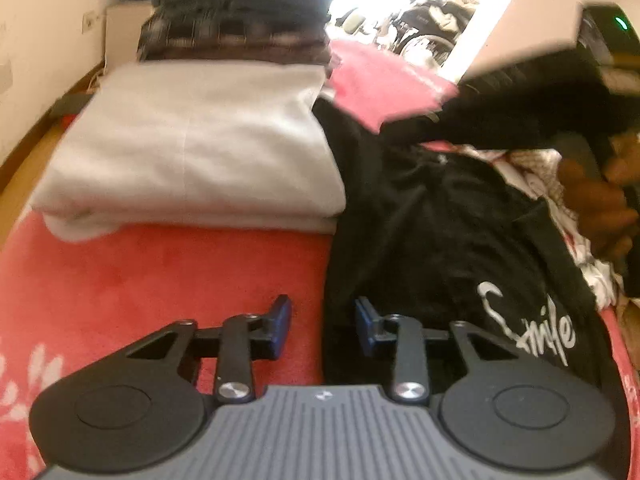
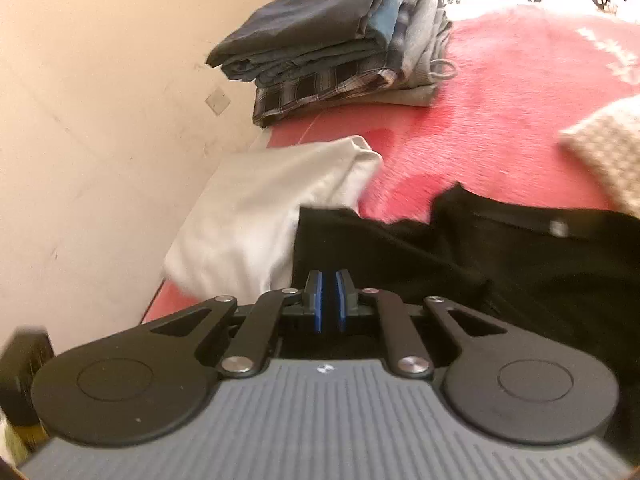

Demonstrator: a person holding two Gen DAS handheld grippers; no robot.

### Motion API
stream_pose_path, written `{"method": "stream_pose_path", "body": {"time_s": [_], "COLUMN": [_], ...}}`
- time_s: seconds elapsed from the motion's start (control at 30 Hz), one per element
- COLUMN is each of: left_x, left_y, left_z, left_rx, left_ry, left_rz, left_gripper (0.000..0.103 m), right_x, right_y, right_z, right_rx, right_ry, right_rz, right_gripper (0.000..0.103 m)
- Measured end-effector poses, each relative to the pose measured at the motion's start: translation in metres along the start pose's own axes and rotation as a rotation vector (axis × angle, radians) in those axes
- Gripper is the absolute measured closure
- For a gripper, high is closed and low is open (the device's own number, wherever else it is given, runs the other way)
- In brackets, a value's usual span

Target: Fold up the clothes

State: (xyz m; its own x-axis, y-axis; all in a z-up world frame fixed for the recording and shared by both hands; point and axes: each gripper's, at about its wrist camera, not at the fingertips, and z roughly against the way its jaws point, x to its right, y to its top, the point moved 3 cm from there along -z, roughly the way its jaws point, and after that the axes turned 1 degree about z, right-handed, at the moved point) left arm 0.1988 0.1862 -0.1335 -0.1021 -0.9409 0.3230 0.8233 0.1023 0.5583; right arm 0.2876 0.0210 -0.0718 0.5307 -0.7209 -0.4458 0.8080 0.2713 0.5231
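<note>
The left gripper (image 1: pixel 323 326) has its jaws part open with nothing pinched between the blue pads; one pad stands over the red blanket (image 1: pixel 160 280), the other over the left edge of the black T-shirt (image 1: pixel 432 232). The right gripper (image 2: pixel 330 300) shows its jaws almost together, only a thin slit between the pads, and no cloth can be made out in that slit; it stands over the black T-shirt (image 2: pixel 500 272).

The black T-shirt is the thing to place the rest by. It lies rumpled on the red blanket, with white lettering (image 1: pixel 532 328) on the part nearest the left gripper. Just to its left, touching its edge, lies a folded white garment (image 1: pixel 192 152), its far corner reaching onto the blanket. Beyond the white garment, farther from the T-shirt and close to the cream wall (image 2: pixel 100 120), stands a stack of folded clothes (image 2: pixel 340 48) in dark, blue, grey and plaid layers. To the right of the T-shirt in the right wrist view a beige knitted piece (image 2: pixel 608 148) lies at the picture's edge. In the left wrist view a hand (image 1: pixel 600 204) shows at the T-shirt's right side, above patterned white cloth (image 1: pixel 552 176), blurred.
</note>
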Motion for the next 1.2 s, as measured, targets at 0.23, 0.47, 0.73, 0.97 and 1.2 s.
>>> {"method": "stream_pose_path", "body": {"time_s": [0.23,0.47,0.73,0.97,1.2], "left_x": [0.006,0.006,0.001,-0.005,-0.007], "left_y": [-0.008,-0.012,-0.015,-0.041,-0.09], "left_z": [0.003,0.005,0.017,0.052,0.086], "left_rx": [0.016,0.02,-0.019,-0.161,-0.341], "left_ry": [0.0,-0.002,-0.029,-0.033,0.011], "left_rz": [-0.043,-0.062,-0.072,-0.066,-0.074], "left_gripper": [0.078,0.08,0.051,0.043,0.043], "right_x": [0.012,0.038,0.07,0.092,0.14], "right_y": [0.018,0.038,0.036,-0.044,-0.201], "right_z": [-0.067,-0.041,0.067,0.202,0.275], "right_rx": [0.026,0.15,0.14,0.063,0.006], "right_ry": [0.02,0.061,-0.017,-0.089,-0.181], "right_rz": [-0.169,-0.289,-0.153,0.062,-0.115], "right_gripper": [0.096,0.095,0.093,0.073,0.062]}}
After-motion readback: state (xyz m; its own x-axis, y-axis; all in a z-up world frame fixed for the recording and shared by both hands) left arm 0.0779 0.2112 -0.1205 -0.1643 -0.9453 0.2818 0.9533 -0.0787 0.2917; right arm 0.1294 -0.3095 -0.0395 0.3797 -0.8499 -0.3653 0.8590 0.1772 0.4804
